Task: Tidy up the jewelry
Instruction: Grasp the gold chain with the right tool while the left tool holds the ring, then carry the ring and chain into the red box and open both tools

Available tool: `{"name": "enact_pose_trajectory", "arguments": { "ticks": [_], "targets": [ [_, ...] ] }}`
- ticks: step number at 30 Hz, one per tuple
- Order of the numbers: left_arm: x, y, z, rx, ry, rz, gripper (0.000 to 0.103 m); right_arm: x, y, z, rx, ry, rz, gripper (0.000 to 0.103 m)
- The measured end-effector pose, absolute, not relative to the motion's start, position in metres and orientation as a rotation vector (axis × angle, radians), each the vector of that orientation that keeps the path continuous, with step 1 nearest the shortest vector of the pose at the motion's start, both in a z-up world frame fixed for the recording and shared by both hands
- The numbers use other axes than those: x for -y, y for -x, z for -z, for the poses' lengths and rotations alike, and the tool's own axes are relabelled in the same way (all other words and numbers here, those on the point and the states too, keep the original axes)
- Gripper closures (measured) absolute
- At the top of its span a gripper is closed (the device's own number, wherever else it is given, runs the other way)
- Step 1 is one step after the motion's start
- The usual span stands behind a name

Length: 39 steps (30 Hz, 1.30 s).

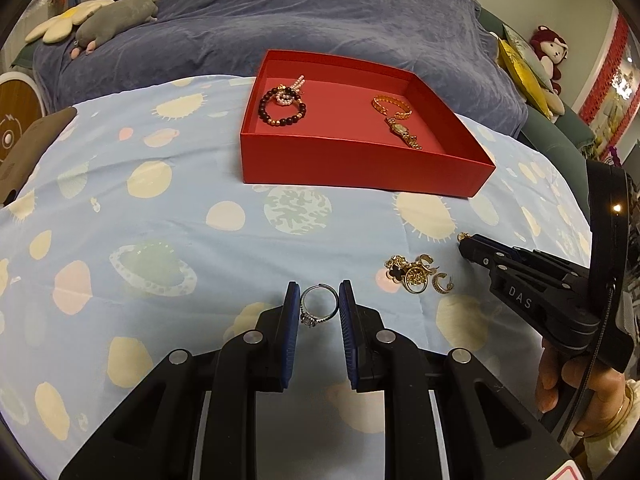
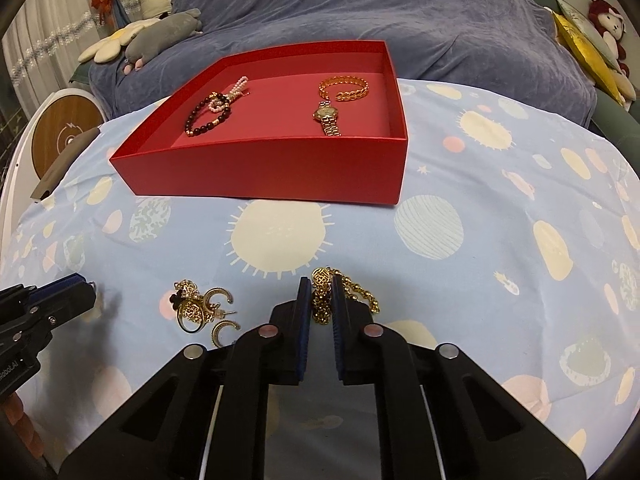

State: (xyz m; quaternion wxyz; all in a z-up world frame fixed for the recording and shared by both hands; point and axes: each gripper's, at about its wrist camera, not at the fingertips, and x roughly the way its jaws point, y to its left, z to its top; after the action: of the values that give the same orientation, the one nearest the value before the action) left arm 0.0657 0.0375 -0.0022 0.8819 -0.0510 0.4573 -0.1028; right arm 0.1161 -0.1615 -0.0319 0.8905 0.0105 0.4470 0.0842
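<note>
A red box (image 1: pixel 360 164) (image 2: pixel 260 164) stands on the patterned cloth and holds a dark bead bracelet (image 1: pixel 282 108) (image 2: pixel 206 116), a pearl bracelet, a gold chain bracelet (image 1: pixel 390 106) (image 2: pixel 344 86) and a gold watch (image 1: pixel 404 130) (image 2: pixel 328 118). My left gripper (image 1: pixel 319 304) is closed on a silver ring (image 1: pixel 318 304) that lies between its pads. My right gripper (image 2: pixel 319 300) (image 1: pixel 466 242) is closed on a gold necklace (image 2: pixel 352 288). A small pile of gold earrings and rings (image 1: pixel 416 276) (image 2: pixel 200 306) lies between the two grippers.
A blue-grey blanket (image 1: pixel 300 12) covers the bed behind the box. Plush toys (image 1: pixel 116 20) lie at the back left, and a yellow cushion (image 1: pixel 520 68) and a doll lie at the back right. A round white and wood device (image 2: pixel 60 128) stands at the left edge.
</note>
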Motion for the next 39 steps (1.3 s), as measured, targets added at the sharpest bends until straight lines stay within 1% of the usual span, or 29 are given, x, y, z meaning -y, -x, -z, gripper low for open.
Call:
{"name": "enact_pose_trajectory", "arguments": {
  "ticks": [4,6,18,23,29,33,39],
  "targets": [
    [-0.040,-0.065,0.000,-0.948,0.108,0.211,0.086,0.165,-0.111,0.028,-0.921,-0.033,-0.178,0.094],
    [-0.040,-0.066,-0.001,-0.944,0.106,0.208,0.086,0.166,-0.109,0.022,-0.909,-0.038,-0.186,0.096],
    [-0.033,-0.078,-0.023,-0.899,0.125,0.211,0.086,0.177,-0.101,-0.035,-0.801,-0.107,-0.227,0.096],
    [-0.029,-0.096,-0.049,-0.857,0.124,0.216,0.086,0.176,-0.110,-0.072,-0.737,-0.109,-0.253,0.096],
    [-0.022,-0.143,-0.083,-0.797,0.113,0.216,0.086,0.174,-0.153,-0.101,-0.681,-0.124,-0.266,0.096],
    [-0.019,-0.180,-0.078,-0.812,0.125,0.212,0.086,0.169,-0.183,-0.097,-0.686,-0.159,-0.281,0.096],
    [-0.015,-0.215,-0.046,-0.879,0.161,0.224,0.086,0.157,-0.213,-0.061,-0.762,-0.196,-0.298,0.096]
  ]
}}
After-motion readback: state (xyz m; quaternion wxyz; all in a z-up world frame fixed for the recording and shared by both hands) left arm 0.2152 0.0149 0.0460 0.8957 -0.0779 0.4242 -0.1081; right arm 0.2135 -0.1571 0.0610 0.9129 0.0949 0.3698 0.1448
